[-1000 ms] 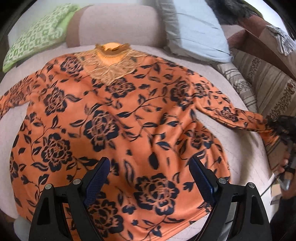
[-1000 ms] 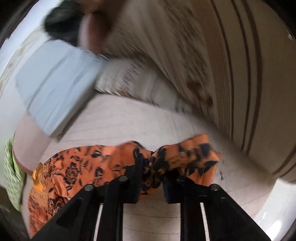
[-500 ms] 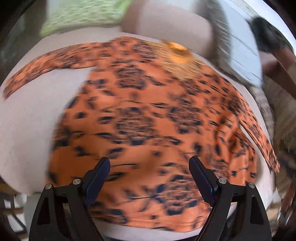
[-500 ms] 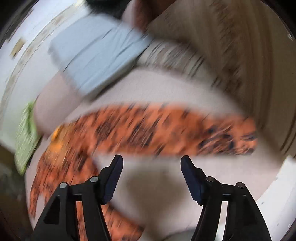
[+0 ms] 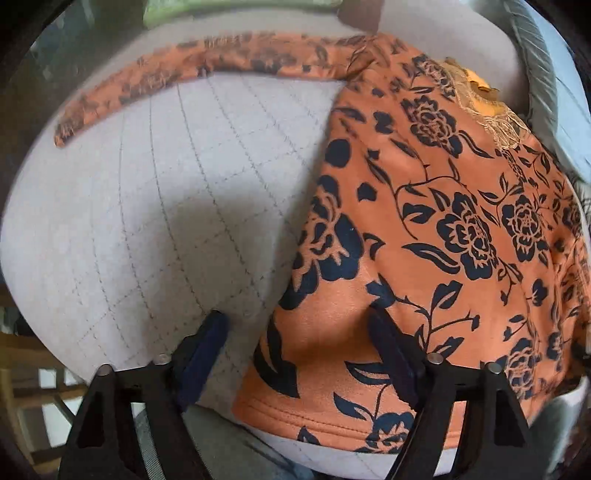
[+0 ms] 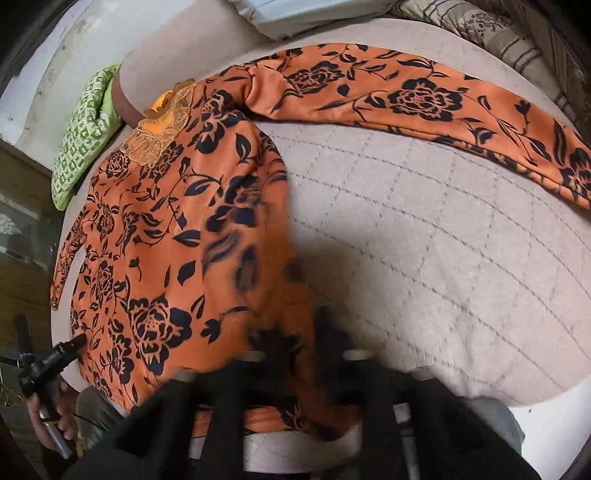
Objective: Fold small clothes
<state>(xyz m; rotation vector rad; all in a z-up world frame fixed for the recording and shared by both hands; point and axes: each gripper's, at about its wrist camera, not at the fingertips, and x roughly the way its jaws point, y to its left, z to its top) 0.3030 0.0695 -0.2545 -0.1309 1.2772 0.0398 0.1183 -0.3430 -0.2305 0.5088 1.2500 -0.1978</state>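
My left claw [image 5: 295, 350] gapes over shirt [image 5: 424, 240] hem corner; my right claw [image 6: 295, 354] blurred at hem, grip unclear

no words, labels, brand marks or numbers can be read in either view. the orange garment [image 5: 424, 229] carries only a dark flower-and-leaf print, with no lettering on it. the green cushion [image 6: 83, 136] at the far left shows a repeating block pattern, not letters. the striped cushion [image 6: 491, 33] at the far right has a small dark motif, too blurred and small to tell whether it is writing.
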